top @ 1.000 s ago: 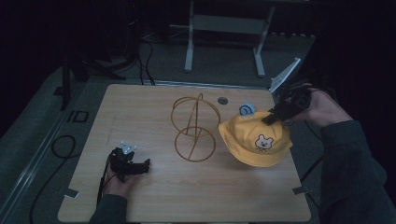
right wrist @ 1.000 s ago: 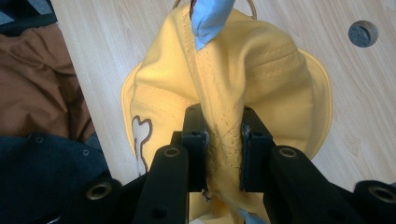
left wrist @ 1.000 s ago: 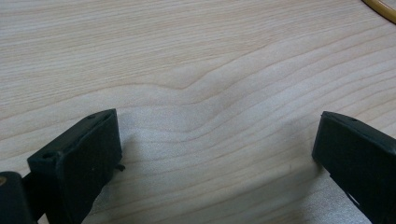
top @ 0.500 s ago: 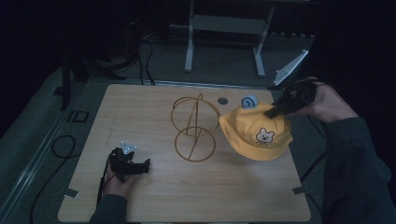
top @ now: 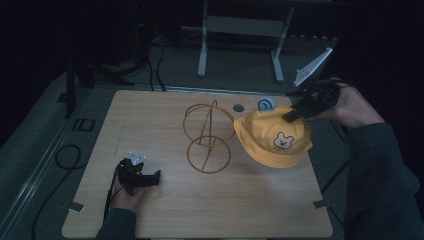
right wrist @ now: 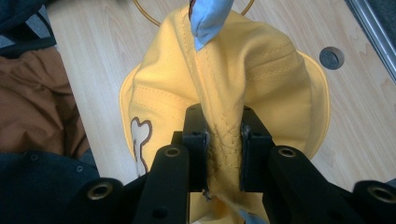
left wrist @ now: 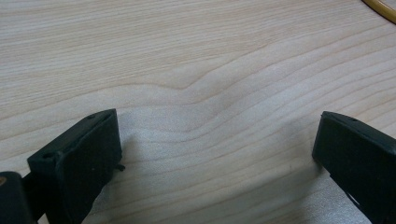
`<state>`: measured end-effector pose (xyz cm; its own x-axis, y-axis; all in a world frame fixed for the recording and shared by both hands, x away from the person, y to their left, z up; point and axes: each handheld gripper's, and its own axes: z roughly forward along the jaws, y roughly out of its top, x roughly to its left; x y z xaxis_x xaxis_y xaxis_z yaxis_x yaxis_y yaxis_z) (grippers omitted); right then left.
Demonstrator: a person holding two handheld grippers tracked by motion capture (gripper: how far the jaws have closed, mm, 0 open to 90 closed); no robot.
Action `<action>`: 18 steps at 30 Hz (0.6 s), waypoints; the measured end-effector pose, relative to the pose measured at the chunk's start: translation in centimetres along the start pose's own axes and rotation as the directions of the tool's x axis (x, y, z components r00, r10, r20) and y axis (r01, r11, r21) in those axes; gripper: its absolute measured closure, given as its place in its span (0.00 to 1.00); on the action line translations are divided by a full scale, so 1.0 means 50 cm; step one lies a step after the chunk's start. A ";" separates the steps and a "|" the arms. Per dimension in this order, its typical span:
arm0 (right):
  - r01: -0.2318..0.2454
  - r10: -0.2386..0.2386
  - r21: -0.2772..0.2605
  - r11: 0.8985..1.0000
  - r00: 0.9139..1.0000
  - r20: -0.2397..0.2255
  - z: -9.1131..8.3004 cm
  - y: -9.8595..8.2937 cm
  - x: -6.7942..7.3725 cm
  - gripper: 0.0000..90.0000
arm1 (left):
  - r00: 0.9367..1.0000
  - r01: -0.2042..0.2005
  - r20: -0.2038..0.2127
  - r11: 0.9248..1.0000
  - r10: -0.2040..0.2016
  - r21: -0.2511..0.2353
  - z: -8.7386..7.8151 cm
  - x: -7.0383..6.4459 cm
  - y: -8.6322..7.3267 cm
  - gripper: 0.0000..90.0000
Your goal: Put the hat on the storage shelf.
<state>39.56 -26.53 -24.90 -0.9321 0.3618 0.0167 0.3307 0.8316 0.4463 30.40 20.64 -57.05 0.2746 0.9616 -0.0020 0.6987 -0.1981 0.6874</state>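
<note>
Two grippers are in play, but the work sits with the right gripper (right wrist: 223,140), whose jaws pinch a fold of the yellow bucket hat (top: 272,137) at its crown. That hat hangs over the table's (top: 150,120) right part, just beside the gold wire hat stand (top: 207,136). To do this well, the person should probably lift high enough for the brim to clear the top ring, then centre the crown over it. Its bear patch (top: 283,141) faces the person; the crown points up toward the gripper. Resting on the wood, the left gripper (left wrist: 215,154) has its jaws spread wide with nothing between them.
</note>
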 end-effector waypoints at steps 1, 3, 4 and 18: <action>-0.001 0.001 -0.002 1.000 1.000 -0.001 -0.002 0.002 0.000 0.85 | 1.000 -0.001 0.000 1.000 0.001 0.000 0.000 0.000 0.000 0.01; 0.001 -0.001 -0.006 1.000 1.000 0.003 -0.005 0.005 -0.001 0.85 | 1.000 0.000 0.000 1.000 0.000 0.000 0.000 0.000 0.000 0.01; 0.000 0.000 -0.008 1.000 1.000 0.002 -0.007 0.007 0.000 0.85 | 1.000 0.000 0.000 1.000 0.000 0.000 0.000 0.000 0.000 0.01; 0.020 -0.019 -0.044 0.999 1.000 0.020 -0.023 0.037 0.005 0.86 | 1.000 0.000 0.000 1.000 0.000 0.000 0.000 0.000 0.000 0.01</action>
<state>39.77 -25.38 -23.04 -0.9351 0.3543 -0.0096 0.3054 0.8192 0.4853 30.40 20.64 -57.05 0.2746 0.9616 -0.0019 0.6985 -0.1981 0.6877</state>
